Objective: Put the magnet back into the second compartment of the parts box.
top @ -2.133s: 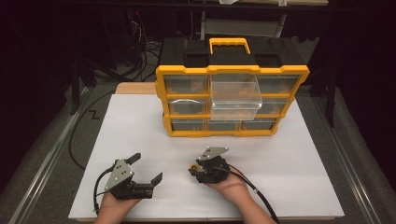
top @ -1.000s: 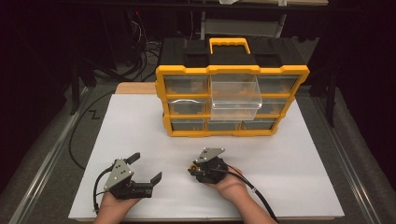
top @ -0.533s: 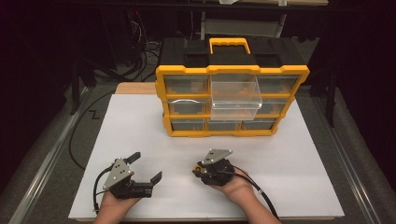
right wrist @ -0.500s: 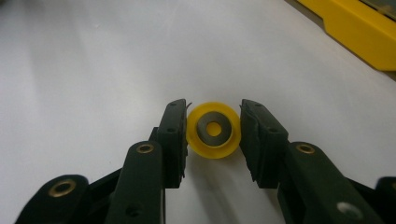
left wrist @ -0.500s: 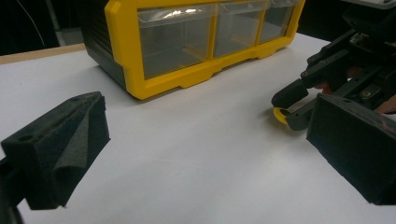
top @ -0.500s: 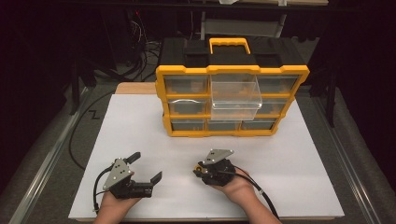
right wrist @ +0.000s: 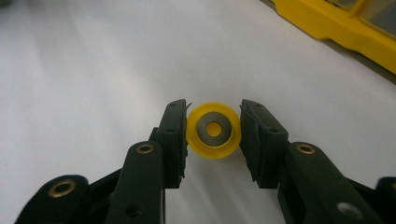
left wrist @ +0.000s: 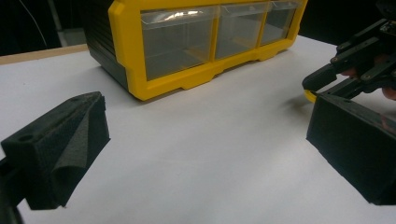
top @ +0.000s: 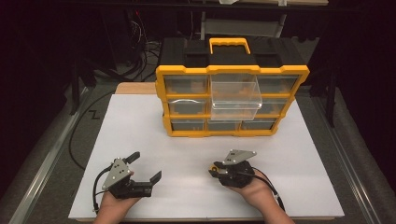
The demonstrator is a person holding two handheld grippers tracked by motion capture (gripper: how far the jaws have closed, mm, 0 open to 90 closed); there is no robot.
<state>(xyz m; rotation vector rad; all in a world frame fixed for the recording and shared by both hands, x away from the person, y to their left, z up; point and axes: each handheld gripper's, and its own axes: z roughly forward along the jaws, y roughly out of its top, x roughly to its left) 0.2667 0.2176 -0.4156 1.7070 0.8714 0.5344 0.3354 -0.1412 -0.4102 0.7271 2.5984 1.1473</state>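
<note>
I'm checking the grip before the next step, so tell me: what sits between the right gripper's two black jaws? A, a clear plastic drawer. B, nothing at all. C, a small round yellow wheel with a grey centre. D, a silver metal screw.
C: in the right gripper view, the right gripper has its jaws closed on both sides of a small round yellow wheel with a grey centre.

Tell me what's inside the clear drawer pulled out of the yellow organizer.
The pulled-out clear drawer of the yellow organizer looks empty through its front wall; its rear section stays hidden inside the frame.
</note>
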